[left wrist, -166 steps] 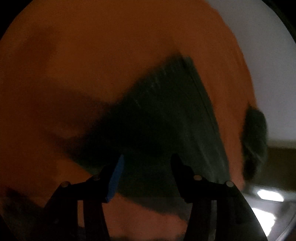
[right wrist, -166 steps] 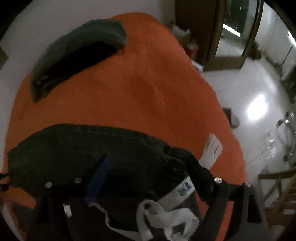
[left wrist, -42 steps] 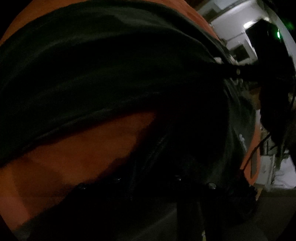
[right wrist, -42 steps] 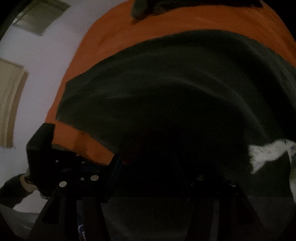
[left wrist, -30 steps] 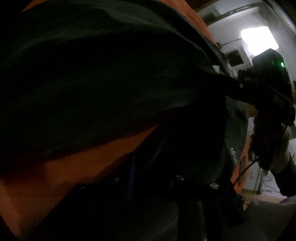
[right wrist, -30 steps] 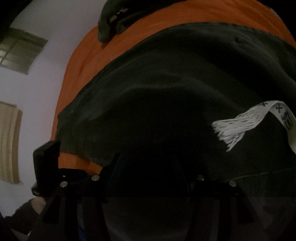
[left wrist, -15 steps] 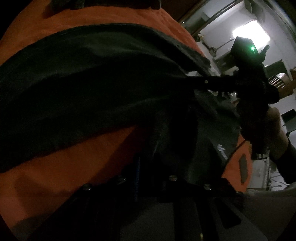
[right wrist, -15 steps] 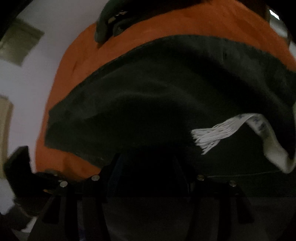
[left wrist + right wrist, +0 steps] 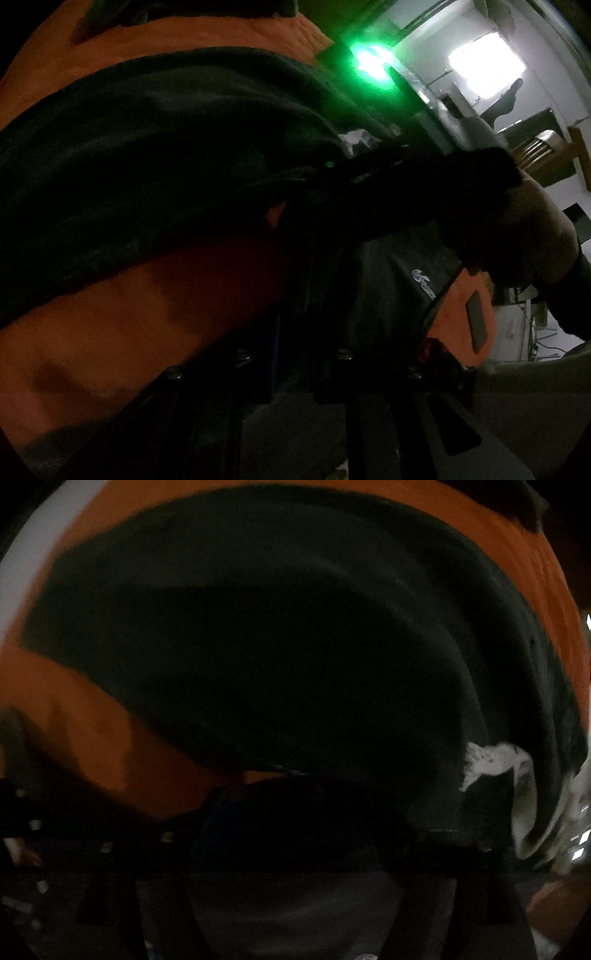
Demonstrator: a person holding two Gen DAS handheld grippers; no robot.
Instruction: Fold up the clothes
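Observation:
A dark garment (image 9: 147,147) lies spread on the orange bed cover (image 9: 129,314). My left gripper (image 9: 295,332) is shut on a bunched edge of it, with cloth packed between the fingers. In the left wrist view the right gripper (image 9: 332,170) pinches the same edge, held by a hand (image 9: 535,229) under a green light. The right wrist view is filled by the garment (image 9: 277,646), with its white drawstring (image 9: 491,760) dangling at the right. My right gripper (image 9: 295,812) is dark and buried in fabric. The left gripper (image 9: 26,830) shows blurred at the lower left.
Another dark piece of clothing (image 9: 147,11) lies at the far end of the bed. The orange cover (image 9: 92,738) shows around the garment. A lit room with furniture and a bright window (image 9: 487,62) lies beyond the bed's right side.
The right gripper has come closer to the left one, drawing the held edge together. The drawstring has swung to the right in the right wrist view.

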